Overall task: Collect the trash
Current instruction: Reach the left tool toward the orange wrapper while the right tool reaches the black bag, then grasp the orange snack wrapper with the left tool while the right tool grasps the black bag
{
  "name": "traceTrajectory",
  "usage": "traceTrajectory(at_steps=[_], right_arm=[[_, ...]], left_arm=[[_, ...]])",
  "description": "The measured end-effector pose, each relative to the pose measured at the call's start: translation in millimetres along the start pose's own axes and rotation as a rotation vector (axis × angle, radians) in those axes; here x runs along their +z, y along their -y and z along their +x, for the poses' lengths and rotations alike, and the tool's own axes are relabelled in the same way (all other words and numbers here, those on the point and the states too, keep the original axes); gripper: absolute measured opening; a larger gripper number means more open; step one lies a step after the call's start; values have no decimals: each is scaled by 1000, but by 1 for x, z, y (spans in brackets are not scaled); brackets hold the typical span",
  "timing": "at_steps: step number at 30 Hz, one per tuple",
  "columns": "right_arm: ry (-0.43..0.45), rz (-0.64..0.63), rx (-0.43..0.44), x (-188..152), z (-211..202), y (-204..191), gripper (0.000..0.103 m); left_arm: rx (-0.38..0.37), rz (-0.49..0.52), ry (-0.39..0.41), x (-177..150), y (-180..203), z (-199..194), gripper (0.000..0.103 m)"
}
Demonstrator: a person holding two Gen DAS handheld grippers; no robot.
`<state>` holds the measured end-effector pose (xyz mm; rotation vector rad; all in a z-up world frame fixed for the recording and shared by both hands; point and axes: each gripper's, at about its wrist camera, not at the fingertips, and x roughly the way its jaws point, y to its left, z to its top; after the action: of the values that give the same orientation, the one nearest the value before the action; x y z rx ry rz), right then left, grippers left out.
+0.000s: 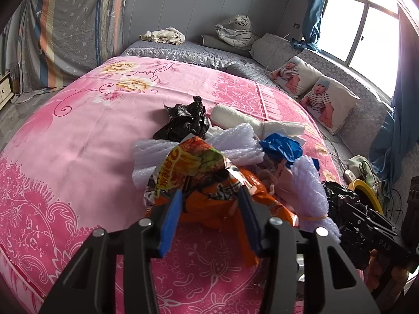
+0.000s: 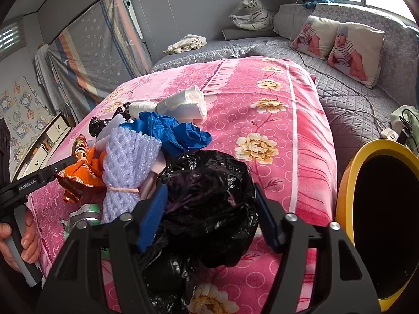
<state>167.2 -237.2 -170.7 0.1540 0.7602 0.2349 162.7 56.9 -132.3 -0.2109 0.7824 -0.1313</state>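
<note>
Left claw (image 1: pixel 209 198) pinches the orange snack wrapper (image 1: pixel 222 196) at the near edge of the trash heap on the pink bedspread (image 1: pixel 78 157). Right claw (image 2: pixel 212 209) clamps a crumpled black plastic bag (image 2: pixel 209 196) just beside the white foam netting (image 2: pixel 128 164) and blue glove (image 2: pixel 170 130). A yellow-rimmed bin (image 2: pixel 348 183) stands at the bed's right side.

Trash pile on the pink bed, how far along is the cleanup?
Done: nothing visibly binned; the yellow bin looks dark inside. In hand: left claw grips an orange wrapper, right claw a black bag. Left: foam netting, blue glove, white wads.
</note>
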Motion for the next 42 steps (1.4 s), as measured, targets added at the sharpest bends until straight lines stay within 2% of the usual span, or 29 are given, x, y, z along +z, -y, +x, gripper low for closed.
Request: traceTrajectory(at_steps=[1, 4, 5, 7, 9, 16, 19, 26, 34, 36, 38, 39, 42], right_arm=[[1, -2, 6, 0, -1, -1, 45], [3, -19, 26, -1, -4, -5, 34], [8, -29, 21, -2, -6, -6, 33], [10, -43, 25, -1, -8, -8, 28], [10, -36, 33, -1, -9, -9, 24], [72, -17, 38, 4, -30, -6, 18], [111, -27, 35, 8, -43, -8, 18], [109, -12, 33, 16, -54, -6, 18], [114, -6, 49, 16, -62, -4, 18], [112, -6, 57, 14, -62, -5, 18], [110, -2, 64, 13, -62, -4, 18], [110, 0, 69, 12, -62, -3, 18], [115, 7, 73, 11, -62, 0, 18]], left_arm=[[-9, 2, 3, 0, 1, 0, 29], [-3, 23, 21, -1, 7, 0, 19], [-5, 27, 24, -2, 10, -1, 14], [-1, 35, 31, -3, 14, -1, 12], [-16, 32, 32, -4, 14, -3, 3], [-44, 19, 38, -6, 6, -15, 1], [-53, 17, 67, -7, 1, -30, 1], [-22, 36, 119, -4, -4, -61, 1], [-47, 73, 59, 1, 13, -48, 1], [-34, 79, 42, 3, 20, -41, 6], [-27, 77, 33, 5, 23, -37, 37], [-14, 80, 39, 7, 24, -35, 44], [-4, 84, 26, 10, 28, -26, 47]])
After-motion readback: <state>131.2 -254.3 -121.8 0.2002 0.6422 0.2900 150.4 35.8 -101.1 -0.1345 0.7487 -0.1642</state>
